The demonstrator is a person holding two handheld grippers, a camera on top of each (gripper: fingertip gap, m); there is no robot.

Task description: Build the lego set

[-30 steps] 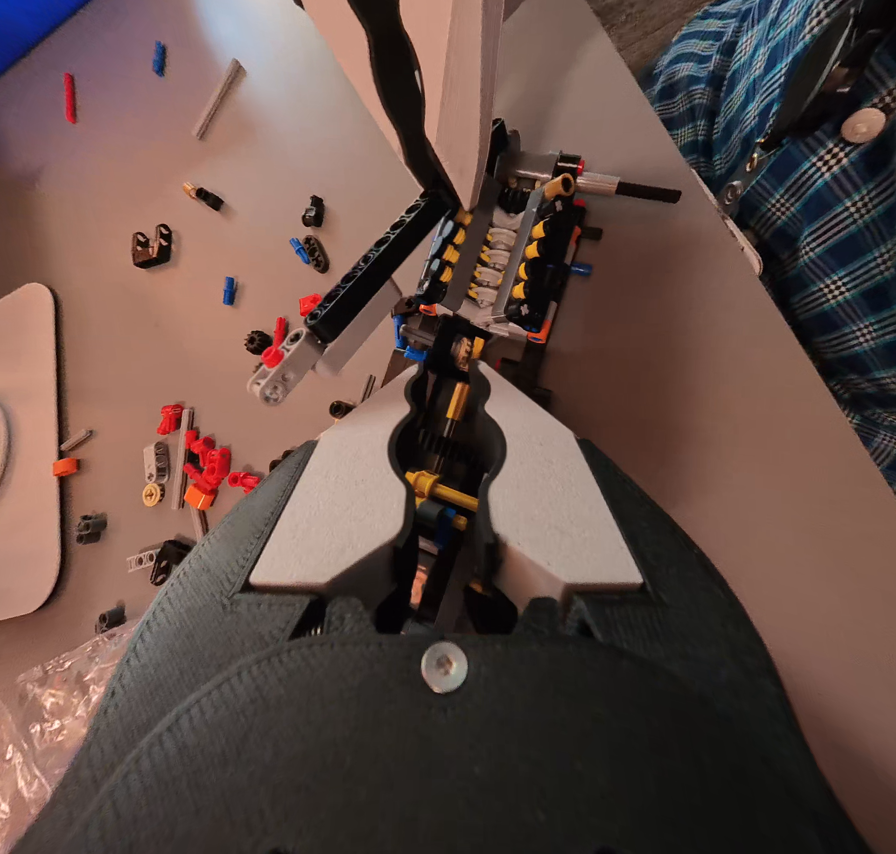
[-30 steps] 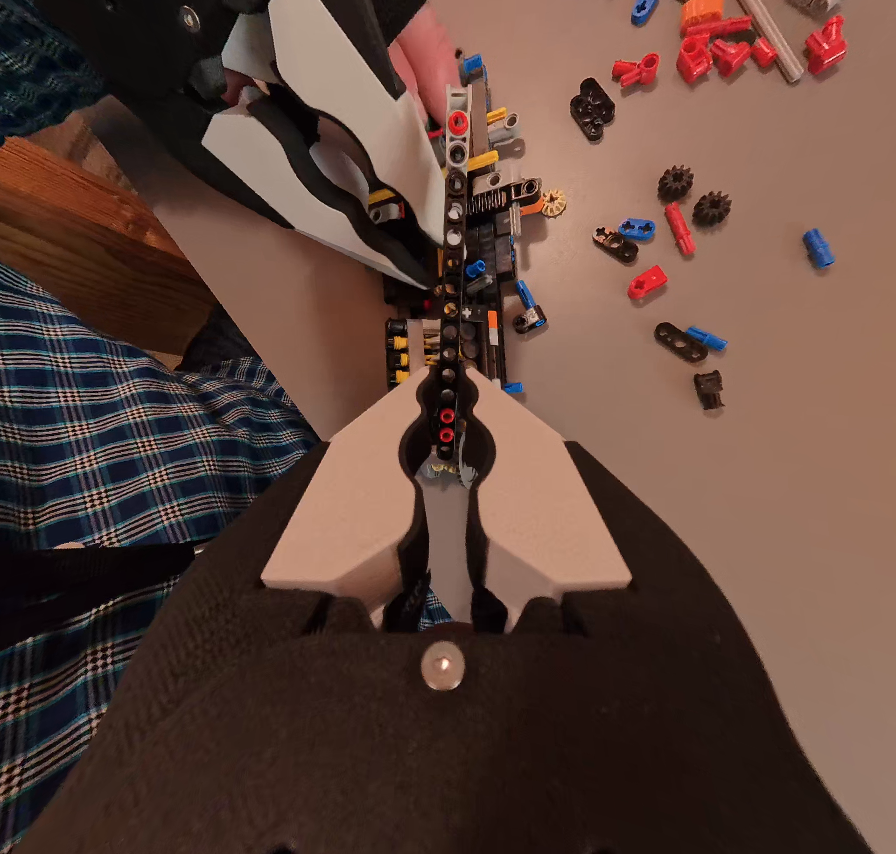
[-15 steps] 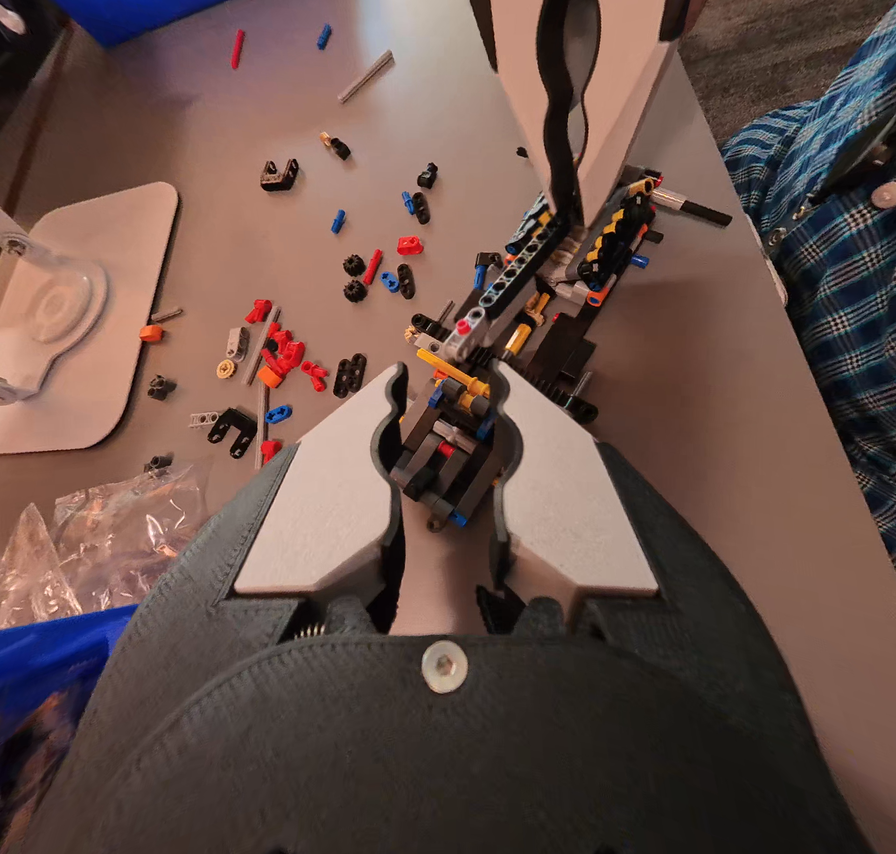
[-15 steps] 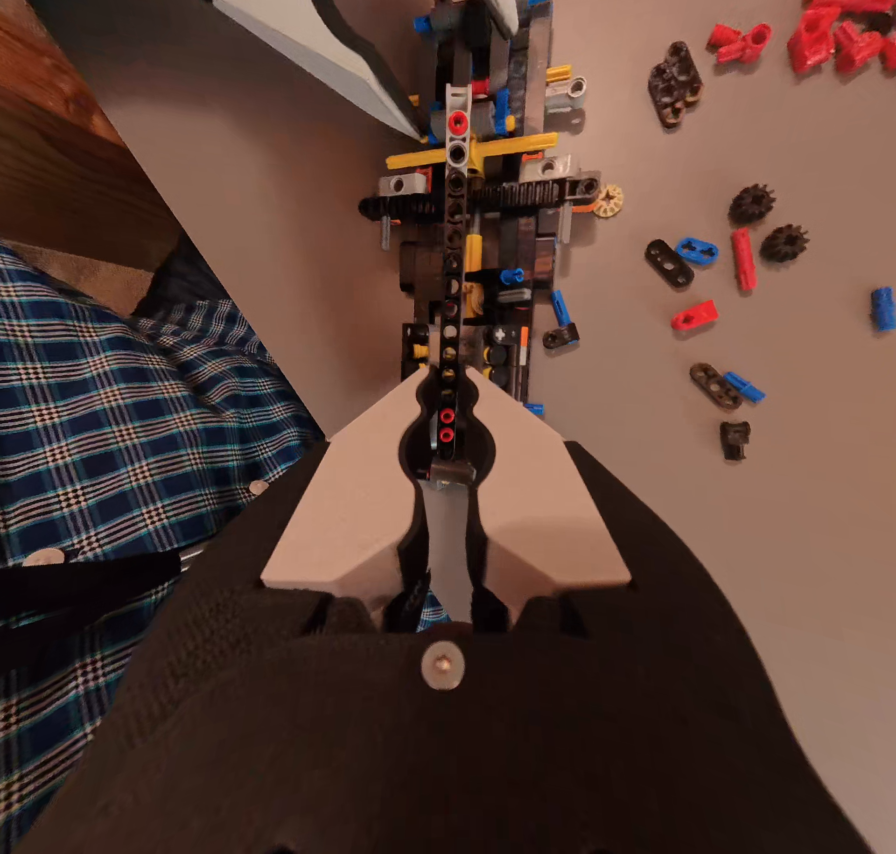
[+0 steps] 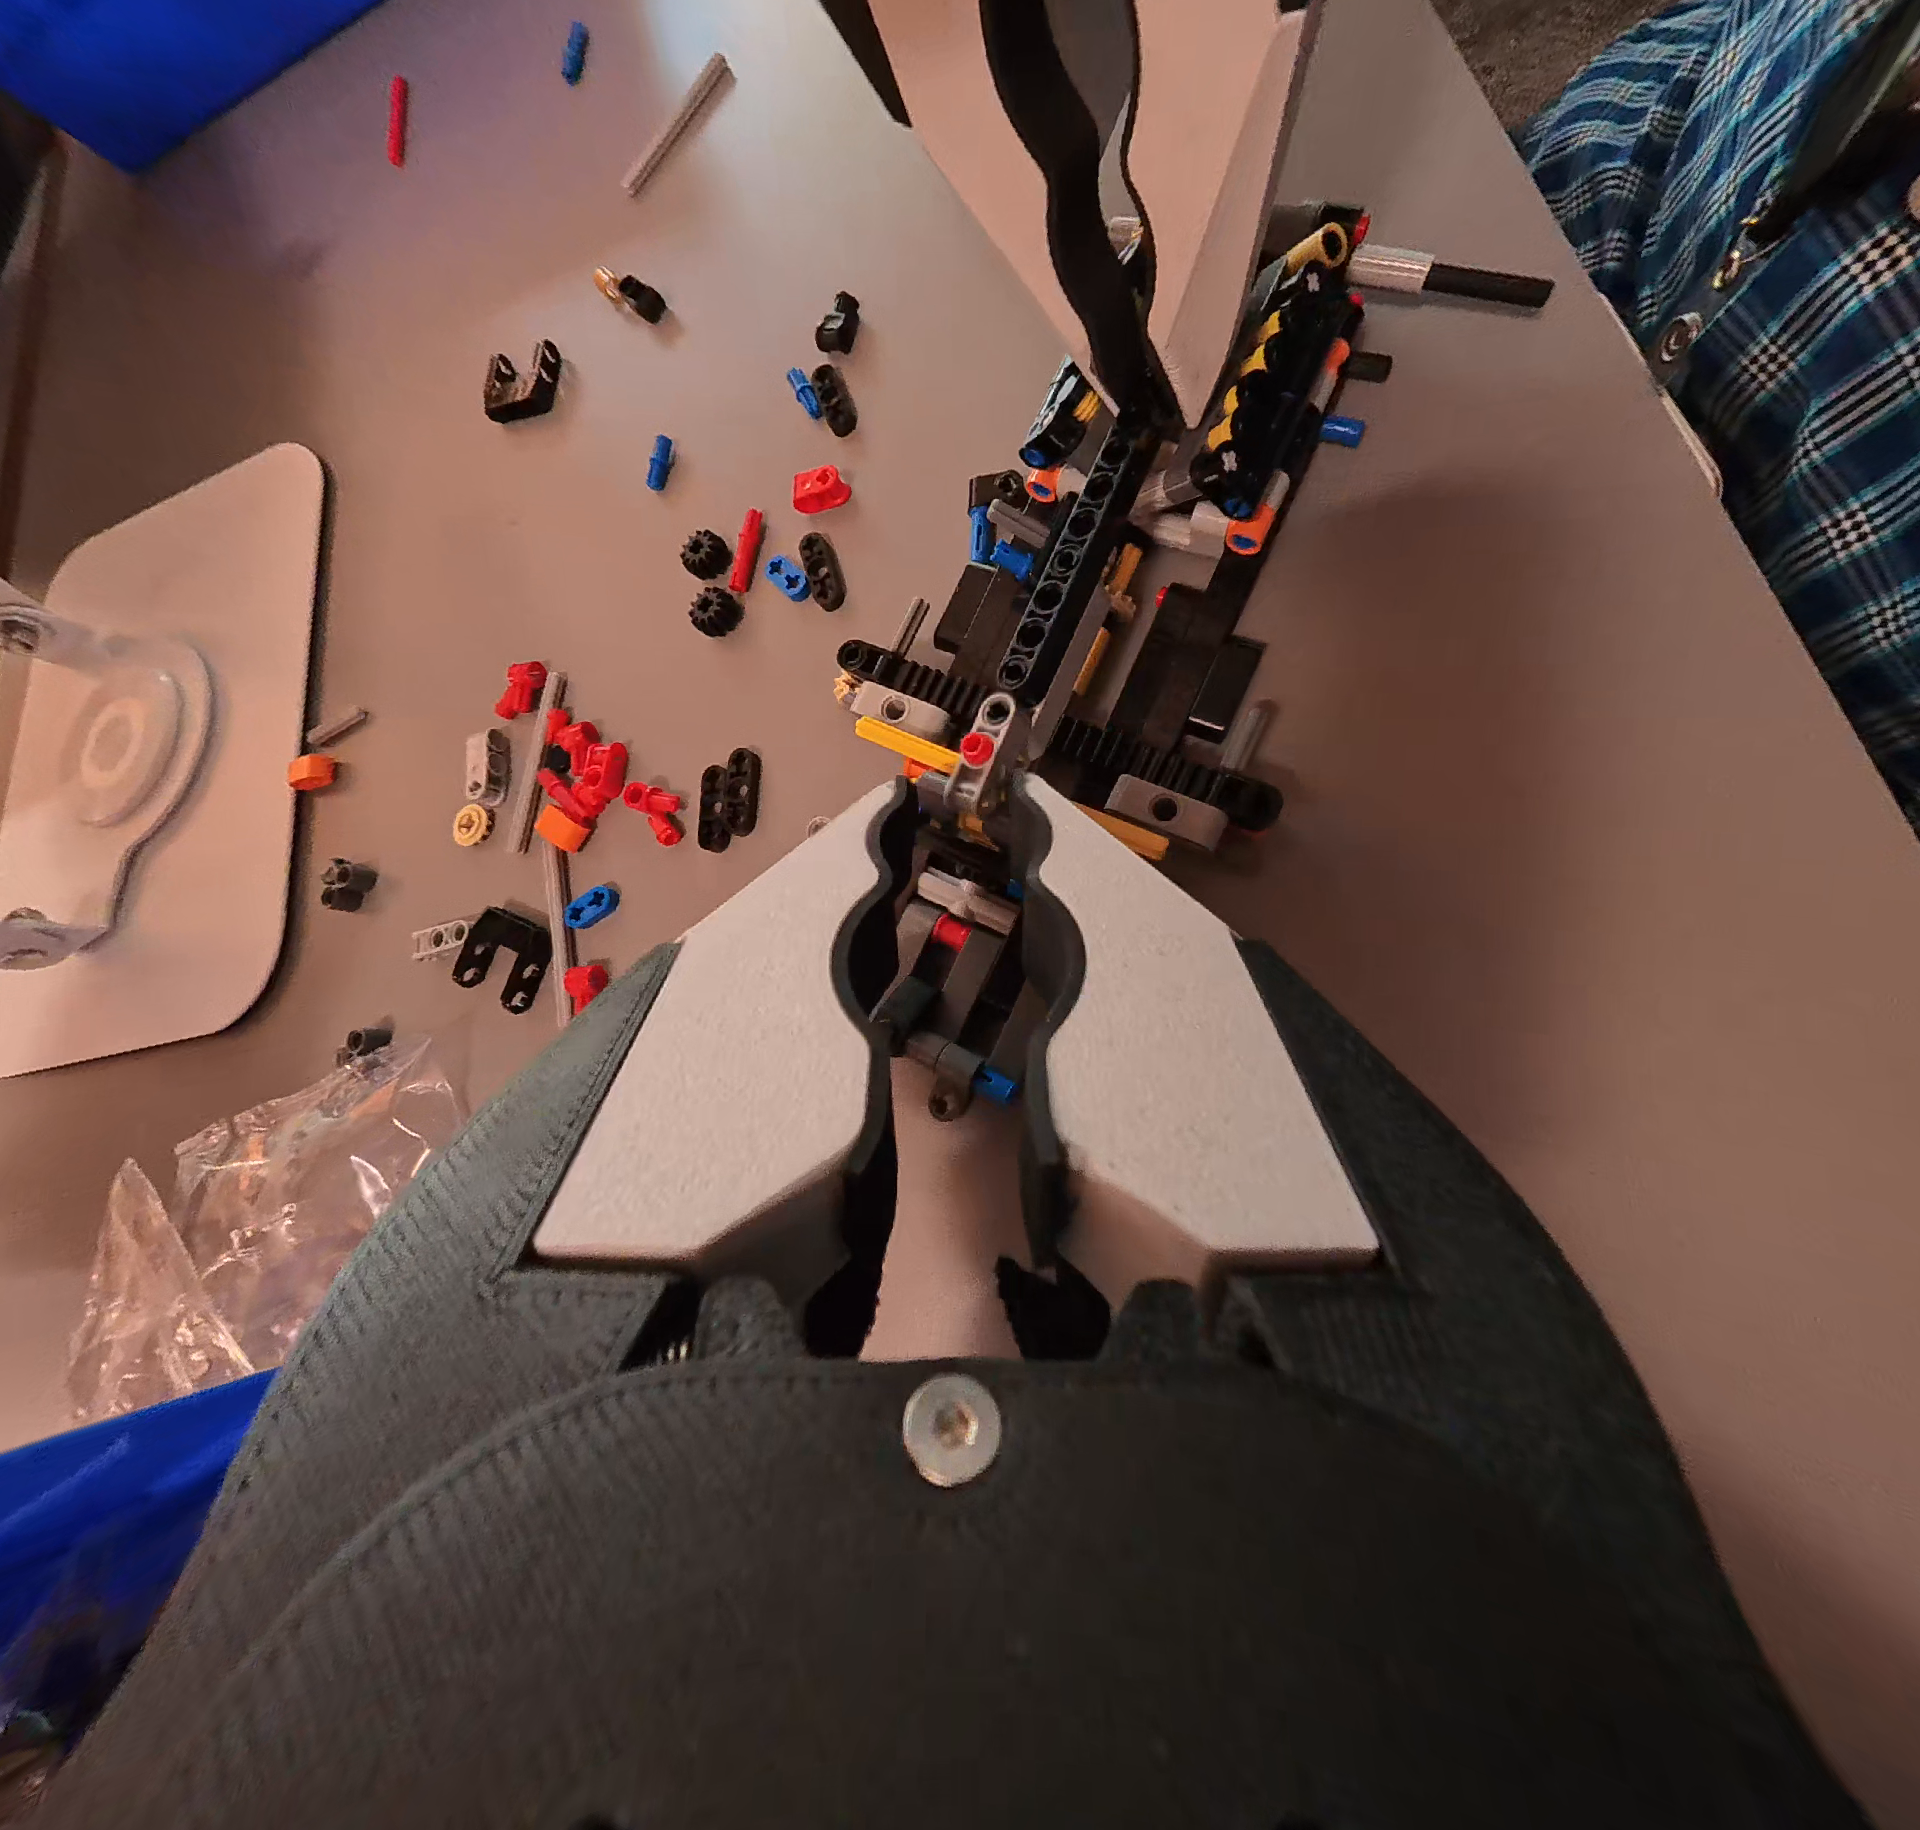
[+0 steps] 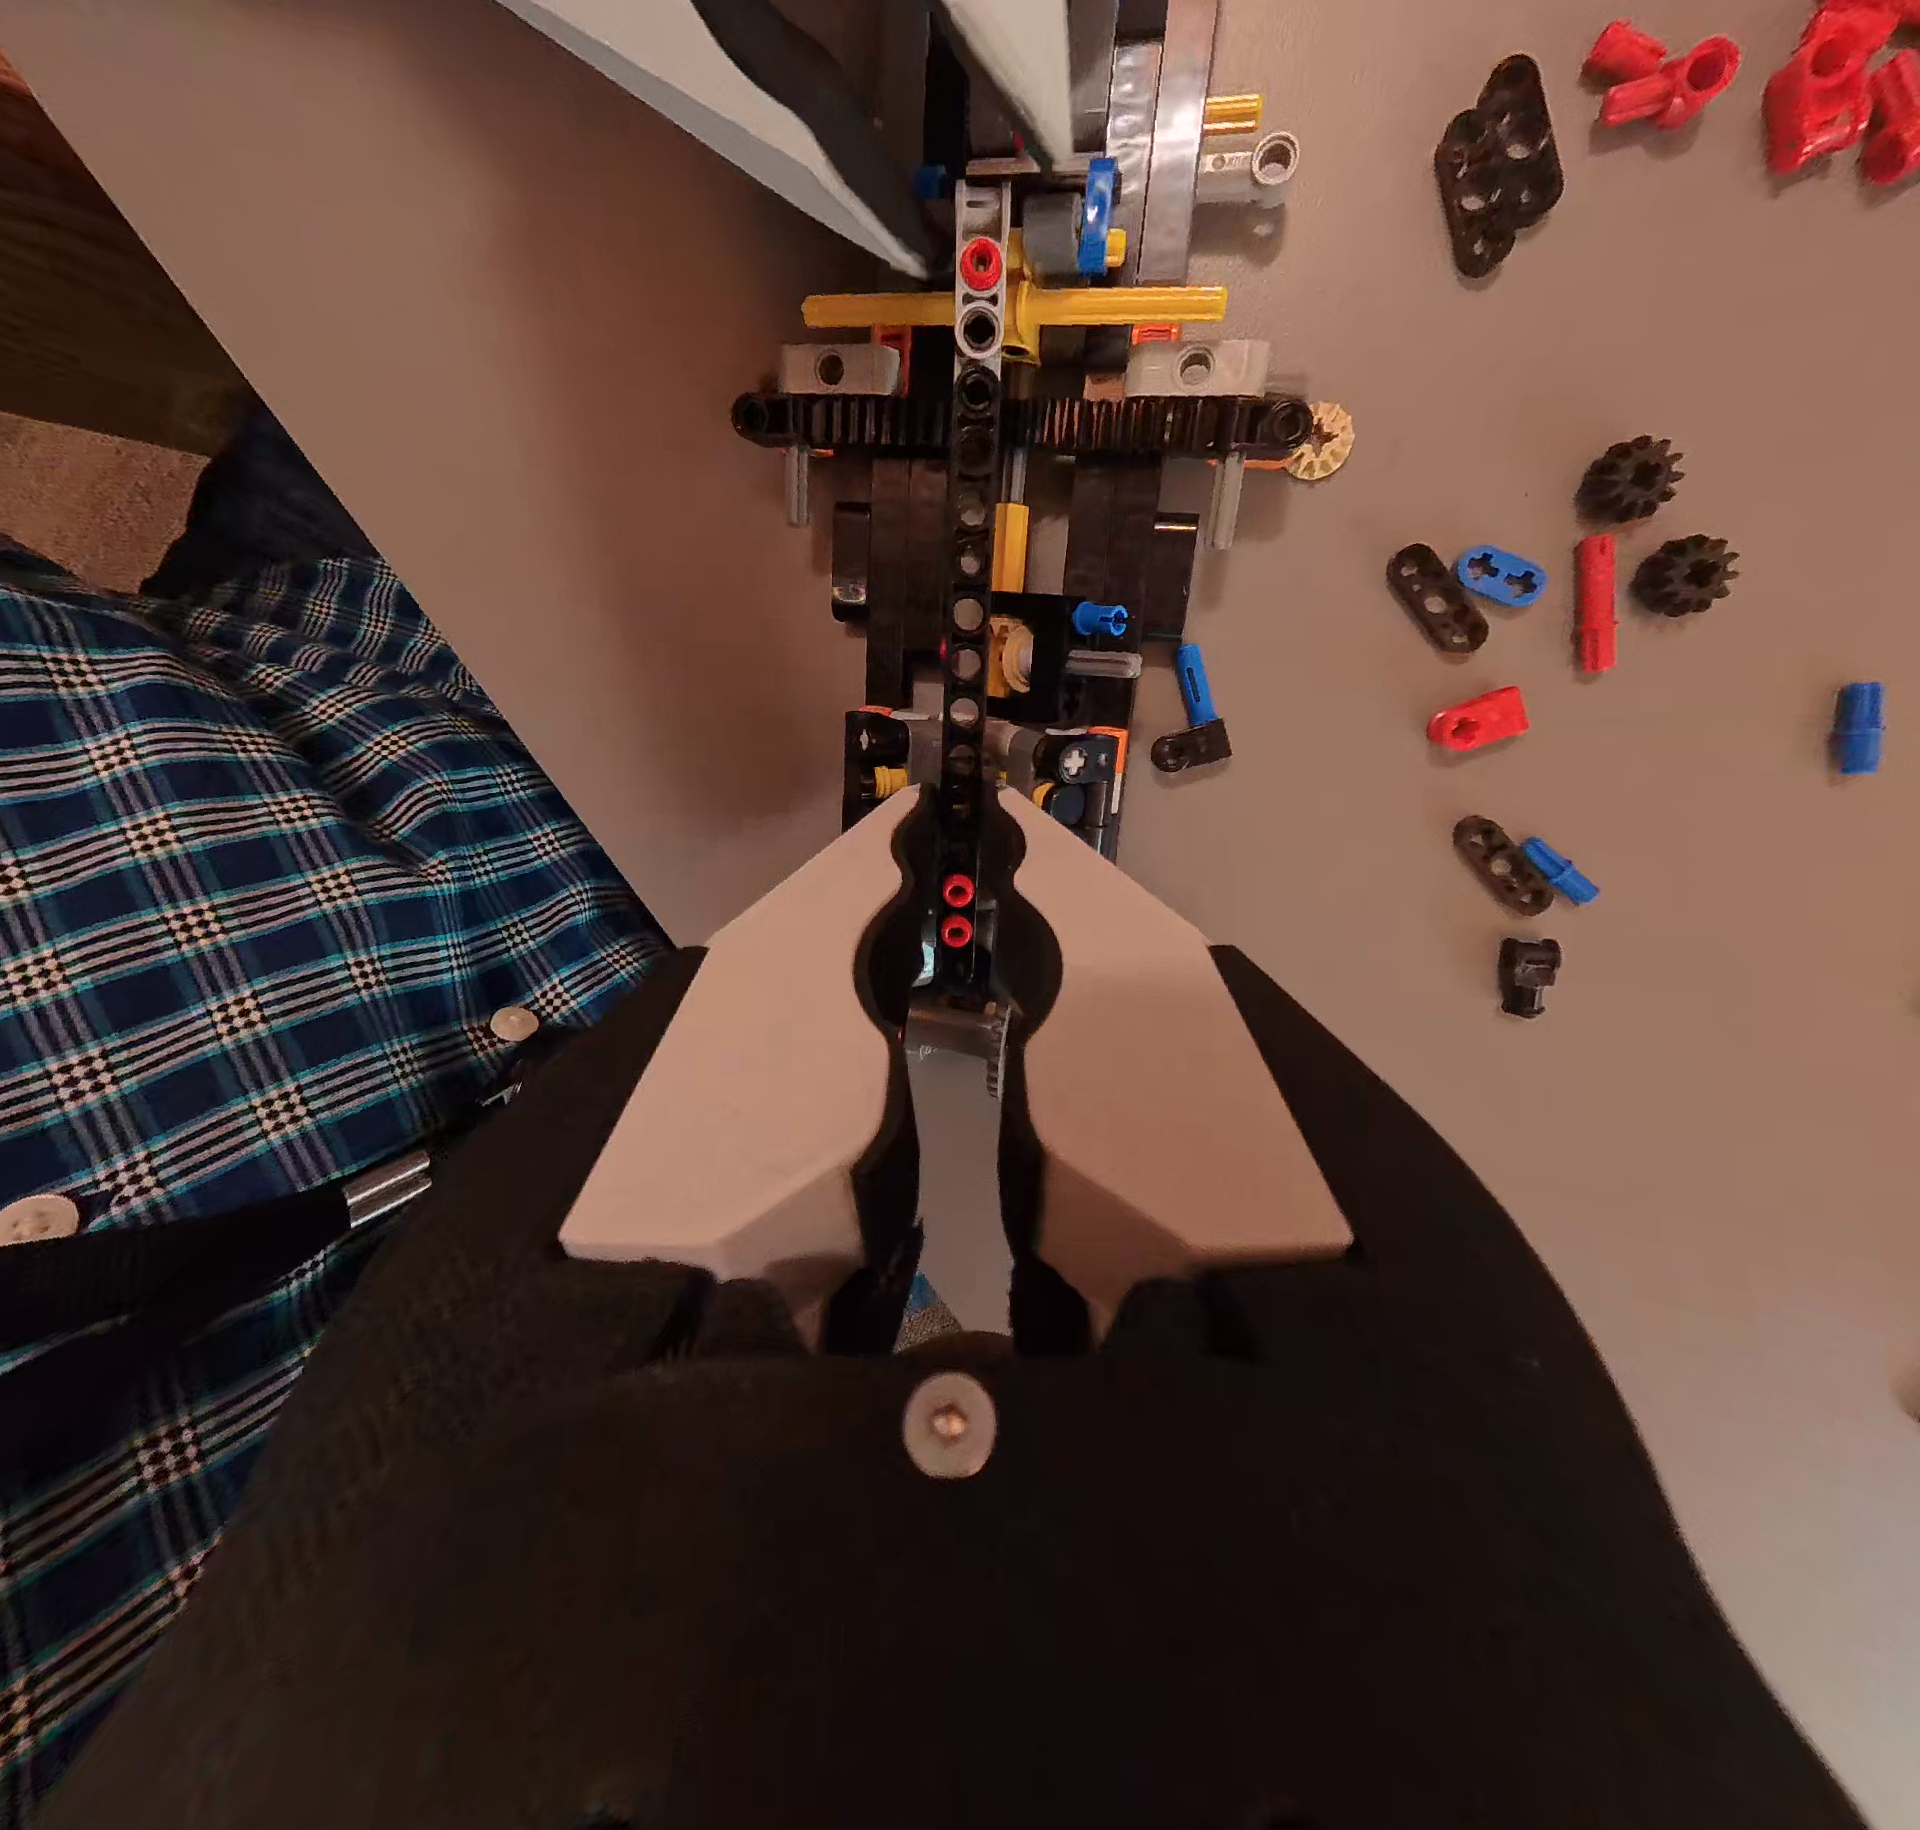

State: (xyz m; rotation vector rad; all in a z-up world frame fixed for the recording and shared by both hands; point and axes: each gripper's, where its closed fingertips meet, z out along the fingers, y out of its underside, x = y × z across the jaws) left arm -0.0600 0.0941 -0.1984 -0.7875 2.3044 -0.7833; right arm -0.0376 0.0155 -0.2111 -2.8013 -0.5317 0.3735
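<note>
A long black, yellow and grey lego chassis (image 5: 1205, 679) lies on the grey table (image 5: 1403, 949); it also shows in the right wrist view (image 6: 1143, 424). My left gripper (image 5: 961, 814) is shut on its near end. My right gripper (image 6: 961, 798) is shut on a long black beam with holes (image 6: 968, 554) that has a grey end piece with a red pin. It holds the beam lengthwise over the chassis. In the left wrist view the right gripper (image 5: 1143, 398) comes in from the top with the beam (image 5: 1070, 554). The left gripper's fingers (image 6: 1018, 35) show at the top of the right wrist view.
Loose red, black and blue parts (image 5: 582, 793) lie left of the chassis and also show in the right wrist view (image 6: 1600, 596). A clear plastic bag (image 5: 260, 1240), a grey pad (image 5: 239, 845) and a blue bin (image 5: 208, 4) are farther left. A person in a plaid shirt (image 6: 260, 845) sits at the table edge. Spacing between my two grippers at the tips: around 9 cm.
My left gripper let go of the chassis's middle, drew back, and closed on its end. The right gripper kept hold of the beam and lined it up along the chassis.
</note>
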